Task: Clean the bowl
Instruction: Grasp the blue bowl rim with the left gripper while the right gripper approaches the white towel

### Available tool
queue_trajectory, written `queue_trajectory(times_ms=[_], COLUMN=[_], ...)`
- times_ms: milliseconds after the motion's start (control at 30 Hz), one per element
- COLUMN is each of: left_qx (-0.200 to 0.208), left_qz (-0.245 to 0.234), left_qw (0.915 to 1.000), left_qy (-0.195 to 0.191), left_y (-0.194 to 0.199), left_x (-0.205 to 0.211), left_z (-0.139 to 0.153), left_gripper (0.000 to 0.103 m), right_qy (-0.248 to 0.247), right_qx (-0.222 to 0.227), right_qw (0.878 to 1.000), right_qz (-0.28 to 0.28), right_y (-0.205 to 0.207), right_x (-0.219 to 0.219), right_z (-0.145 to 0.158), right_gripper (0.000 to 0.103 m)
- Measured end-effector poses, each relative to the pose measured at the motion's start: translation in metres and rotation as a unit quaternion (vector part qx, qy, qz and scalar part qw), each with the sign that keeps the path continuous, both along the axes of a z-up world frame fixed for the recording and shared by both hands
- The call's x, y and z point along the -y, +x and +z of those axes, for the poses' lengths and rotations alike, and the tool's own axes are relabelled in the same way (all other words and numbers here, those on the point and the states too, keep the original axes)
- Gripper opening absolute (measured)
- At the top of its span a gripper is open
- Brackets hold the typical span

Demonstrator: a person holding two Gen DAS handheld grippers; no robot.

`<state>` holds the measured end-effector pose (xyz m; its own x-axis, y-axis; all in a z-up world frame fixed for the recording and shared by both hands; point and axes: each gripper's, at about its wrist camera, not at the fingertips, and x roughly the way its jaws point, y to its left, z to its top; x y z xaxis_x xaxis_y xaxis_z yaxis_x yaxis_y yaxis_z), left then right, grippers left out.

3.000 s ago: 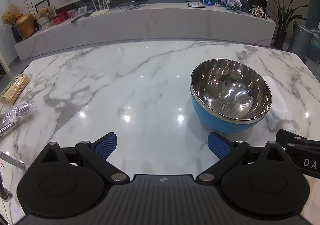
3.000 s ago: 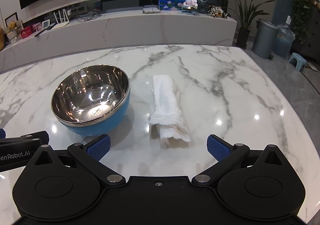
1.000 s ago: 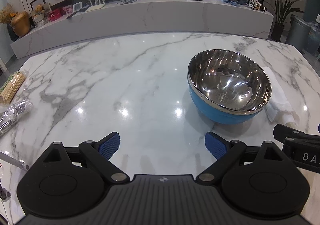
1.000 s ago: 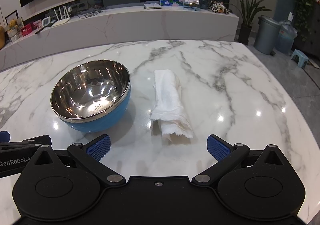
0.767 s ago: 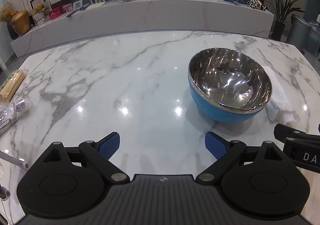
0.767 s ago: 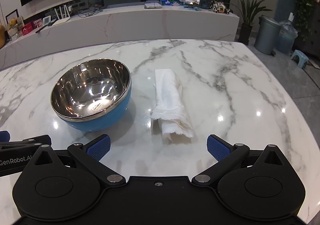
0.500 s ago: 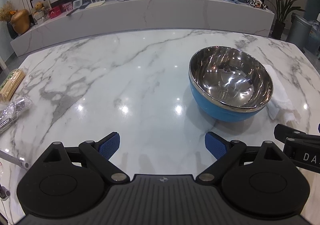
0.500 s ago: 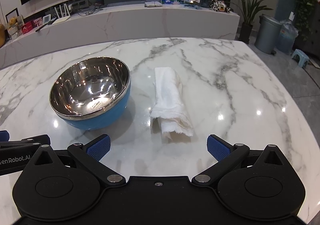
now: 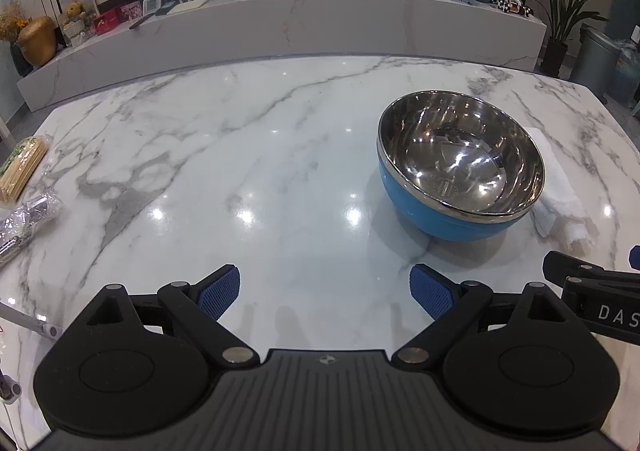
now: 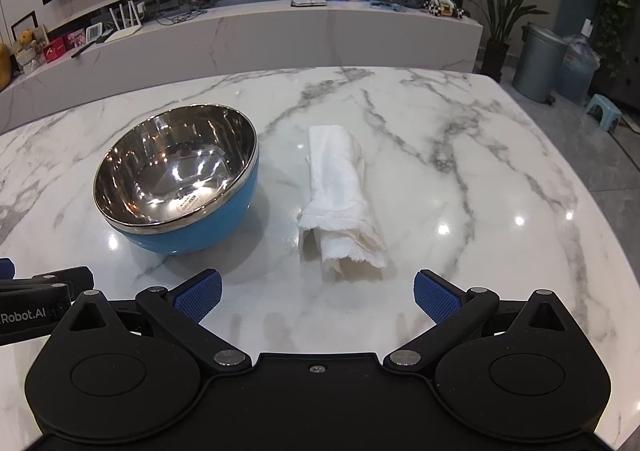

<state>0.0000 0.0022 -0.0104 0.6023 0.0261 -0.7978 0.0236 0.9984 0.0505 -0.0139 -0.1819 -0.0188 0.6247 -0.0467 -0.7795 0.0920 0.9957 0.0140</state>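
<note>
Blue bowl sits ahead-right of left gripper's spread jaws.

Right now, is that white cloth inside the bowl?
No, the cloth lies rolled on the table beside the bowl, which holds nothing.

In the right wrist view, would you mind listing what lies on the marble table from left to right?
Tip of the left gripper → blue steel-lined bowl → rolled white towel, all on the marble table.
</note>
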Motion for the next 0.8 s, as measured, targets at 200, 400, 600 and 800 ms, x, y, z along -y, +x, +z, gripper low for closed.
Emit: queue_trajectory(times_ms=[200,400,600,800], left_qx=[0.007,0.015,0.016,0.010], left_qz=[-0.003,-0.016,-0.035,-0.031], left_qw=[0.9999,0.9997,0.9986,0.9978], left_qy=[-0.014,-0.012,-0.037,-0.057], left_y=[0.003,0.005,0.005,0.010], left_x=[0.000,0.005,0.006,0.003], left_z=[0.004,0.011,0.023,0.031], left_gripper=[0.093,0.089,0.088,0.086], right_qy=[0.005,0.010,0.023,0.033], right_qx=[-0.008,-0.011,-0.018,-0.027], right_qw=[1.000,1.000,1.000,0.999], right_qz=[0.007,0.002,-0.010,-0.005], right_y=[0.002,0.009,0.016,0.019], right_x=[0.000,0.008,0.015,0.017], right_z=[-0.004,-0.005,-0.006,-0.007], right_gripper=[0.098,0.095,0.091,0.085])
